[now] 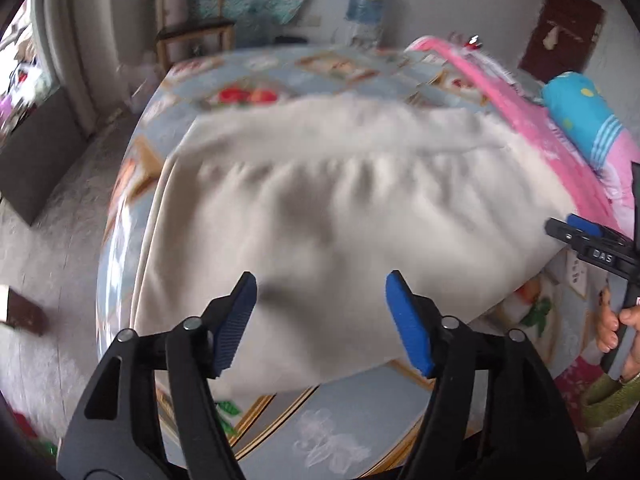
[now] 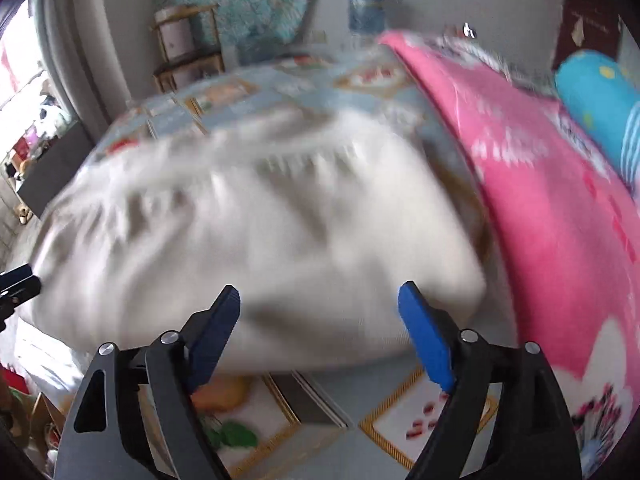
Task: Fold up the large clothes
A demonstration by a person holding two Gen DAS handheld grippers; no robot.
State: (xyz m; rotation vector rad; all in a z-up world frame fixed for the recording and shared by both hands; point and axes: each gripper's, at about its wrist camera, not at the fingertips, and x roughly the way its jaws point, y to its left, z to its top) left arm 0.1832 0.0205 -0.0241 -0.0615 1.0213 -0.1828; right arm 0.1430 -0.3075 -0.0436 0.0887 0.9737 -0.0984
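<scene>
A large cream garment (image 1: 340, 200) lies folded on the bed, its gathered waistband running across the middle. My left gripper (image 1: 321, 292) hovers over the garment's near left part, jaws open, nothing between the blue pads. My right gripper (image 2: 320, 298) hangs over the garment (image 2: 256, 232) at its near right corner, jaws wide open and holding nothing. In the left wrist view the right gripper (image 1: 592, 248) shows at the right edge, with a hand (image 1: 616, 328) on its handle. In the right wrist view the left gripper (image 2: 18, 280) pokes in at the left edge. Both views are blurred.
The bed sheet (image 1: 352, 412) is pale blue with fruit pictures. A pink blanket (image 2: 560, 208) and a blue bolster (image 2: 600, 104) lie along the bed's right side. A wooden shelf (image 1: 192, 20) and a water bottle (image 1: 366, 4) stand by the far wall. Floor lies left of the bed.
</scene>
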